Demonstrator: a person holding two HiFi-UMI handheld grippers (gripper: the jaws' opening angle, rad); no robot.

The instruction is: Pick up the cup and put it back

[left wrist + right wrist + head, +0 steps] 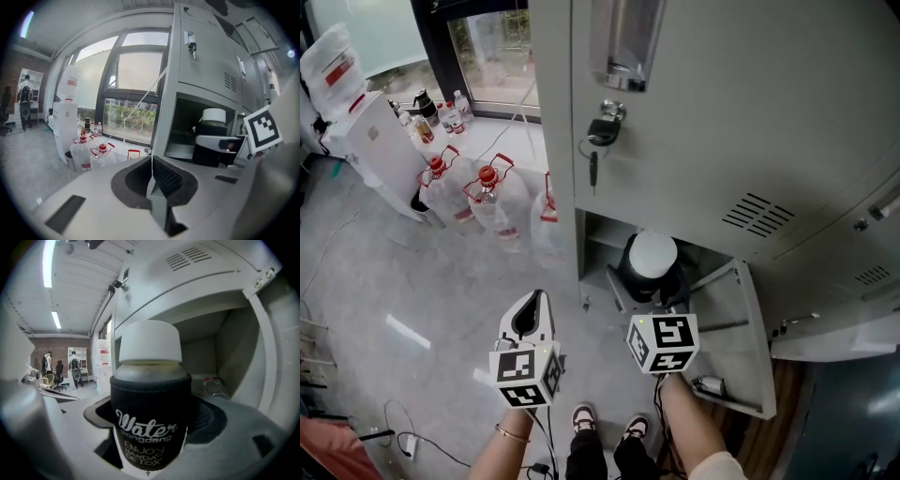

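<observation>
The cup (652, 261) is a bottle with a white lid and a black sleeve printed "Water". My right gripper (657, 298) is shut on it at the mouth of the open lower locker compartment (602, 246). In the right gripper view the cup (150, 420) fills the middle, clamped between both pads of my right gripper (151, 442); whether its base rests on the shelf is hidden. My left gripper (531, 309) hangs over the floor to the left, shut and empty. In the left gripper view my left gripper (151, 174) has its pads pressed together, and the cup (212, 133) shows at right.
The compartment's door (742, 339) stands swung open to the right. Keys (596, 150) hang from the locker door above. Water jugs with red caps (487, 199) and a dispenser (358, 127) stand on the floor at left. A clear bottle (213, 386) lies deep in the compartment.
</observation>
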